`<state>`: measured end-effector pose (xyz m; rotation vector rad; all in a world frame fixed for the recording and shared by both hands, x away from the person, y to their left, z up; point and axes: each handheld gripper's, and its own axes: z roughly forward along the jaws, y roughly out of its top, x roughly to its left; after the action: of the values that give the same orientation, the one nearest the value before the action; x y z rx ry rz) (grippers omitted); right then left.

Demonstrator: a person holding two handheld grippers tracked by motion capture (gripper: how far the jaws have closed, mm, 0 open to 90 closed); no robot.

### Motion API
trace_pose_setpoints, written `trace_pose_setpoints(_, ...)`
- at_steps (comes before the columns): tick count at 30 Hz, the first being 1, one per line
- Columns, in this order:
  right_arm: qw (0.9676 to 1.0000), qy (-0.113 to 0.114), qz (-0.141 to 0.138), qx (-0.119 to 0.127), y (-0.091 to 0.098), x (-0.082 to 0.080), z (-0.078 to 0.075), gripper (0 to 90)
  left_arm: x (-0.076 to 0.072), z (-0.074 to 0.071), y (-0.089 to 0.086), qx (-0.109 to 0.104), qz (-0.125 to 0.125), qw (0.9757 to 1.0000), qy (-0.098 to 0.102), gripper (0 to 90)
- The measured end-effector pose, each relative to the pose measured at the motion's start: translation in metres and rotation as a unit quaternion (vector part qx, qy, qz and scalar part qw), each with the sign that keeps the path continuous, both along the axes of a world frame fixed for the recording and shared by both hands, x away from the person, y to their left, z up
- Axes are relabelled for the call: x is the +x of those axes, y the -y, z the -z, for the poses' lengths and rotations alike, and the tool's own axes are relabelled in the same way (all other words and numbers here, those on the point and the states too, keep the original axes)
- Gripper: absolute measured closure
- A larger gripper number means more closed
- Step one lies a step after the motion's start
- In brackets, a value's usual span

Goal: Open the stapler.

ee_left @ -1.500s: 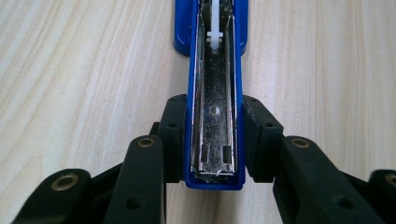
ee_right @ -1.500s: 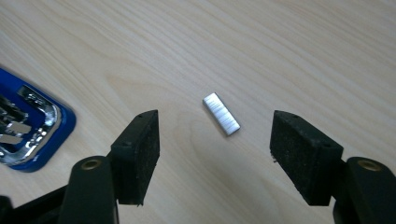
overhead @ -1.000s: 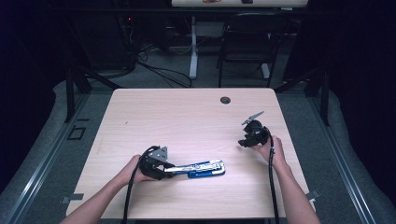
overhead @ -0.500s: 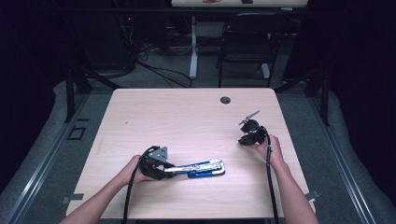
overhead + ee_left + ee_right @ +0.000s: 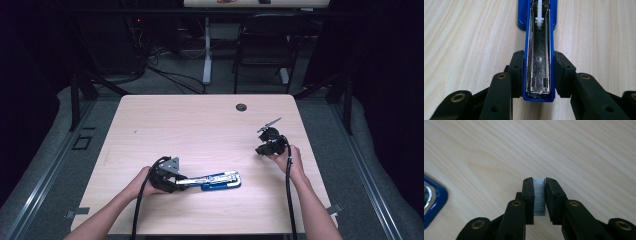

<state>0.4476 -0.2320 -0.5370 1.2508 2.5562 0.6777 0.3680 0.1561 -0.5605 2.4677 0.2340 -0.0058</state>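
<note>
Left tongs (image 5: 537,75): clamped on open blue stapler (image 5: 539,45), flat on worktop (image 5: 200,125).
Right tongs (image 5: 539,200): just closed, pinching staple strip (image 5: 539,197), well right of stapler.

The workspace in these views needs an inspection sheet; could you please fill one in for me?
Surface: light wooden table, with a dark round grommet near its far edge.
Job's things: blue stapler lying opened, its metal staple channel facing up; strip of staples.
Clutter: nothing seen.
Grippers: left gripper clamps the stapler's near end from both sides; right gripper has just closed its jaws on the strip of staples, above the table's right side.
Cables: one black cable trails from each gripper along the forearm.
Surroundings: dark room, a chair and floor cables beyond the table.
</note>
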Motion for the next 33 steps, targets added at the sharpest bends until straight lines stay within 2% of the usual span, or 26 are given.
trace_pose_setpoints(4, 0.9999, -0.003, 0.006, 0.008, 0.002, -0.012, -0.012, 78.5, 0.000, 0.000, 0.000, 0.004, 0.001, 1.0000, -0.003, 64.8)
trace_pose_setpoints(7, 0.9999, -0.007, 0.007, 0.003, 0.002, -0.023, -0.021, 78.5, 0.000, -0.001, 0.000, 0.005, 0.001, 1.0000, -0.004, 64.8)
trace_pose_setpoints(10, 0.9999, -0.007, 0.009, 0.009, 0.001, -0.031, -0.025, 78.5, 0.000, -0.001, 0.000, 0.005, 0.001, 1.0000, -0.004, 64.9)
trace_pose_setpoints(11, 0.9999, -0.008, 0.008, 0.005, 0.001, -0.033, -0.026, 78.5, 0.000, -0.001, 0.000, 0.005, 0.001, 1.0000, -0.004, 64.8)
trace_pose_setpoints(16, 0.9998, -0.018, 0.007, 0.000, 0.002, -0.041, -0.025, 78.5, 0.000, 0.000, 0.000, 0.004, 0.001, 1.0000, -0.003, 64.9)
trace_pose_setpoints(19, 0.9997, -0.020, 0.009, 0.014, 0.003, -0.046, -0.024, 78.5, 0.000, 0.000, 0.000, 0.001, 0.001, 1.0000, -0.002, 64.8)
trace_pose_setpoints(22, 0.9997, -0.025, 0.006, 0.006, 0.004, -0.050, -0.026, 78.5, 0.000, 0.001, -0.001, -0.004, -0.001, 1.0000, -0.002, 64.7)
trace_pose_setpoints(23, 0.9995, -0.025, 0.011, 0.015, 0.003, -0.051, -0.025, 78.5, -0.001, 0.001, -0.002, 0.000, -0.005, 1.0000, 0.002, 64.7)
trace_pose_setpoints(24, 0.9995, -0.029, 0.008, 0.009, 0.004, -0.052, -0.025, 78.5, -0.001, 0.002, -0.002, -0.007, -0.003, 1.0000, -0.002, 64.7)
trace_pose_setpoints(28, 0.9992, -0.038, 0.006, -0.005, 0.004, -0.057, -0.020, 78.5, -0.002, 0.001, -0.001, -0.002, -0.001, 1.0000, 0.002, 64.9)
trace_pose_setpoints(33, 0.9993, -0.037, 0.006, 0.006, 0.004, -0.066, -0.015, 78.5, -0.001, 0.000, 0.000, 0.001, 0.001, 1.0000, 0.000, 64.9)
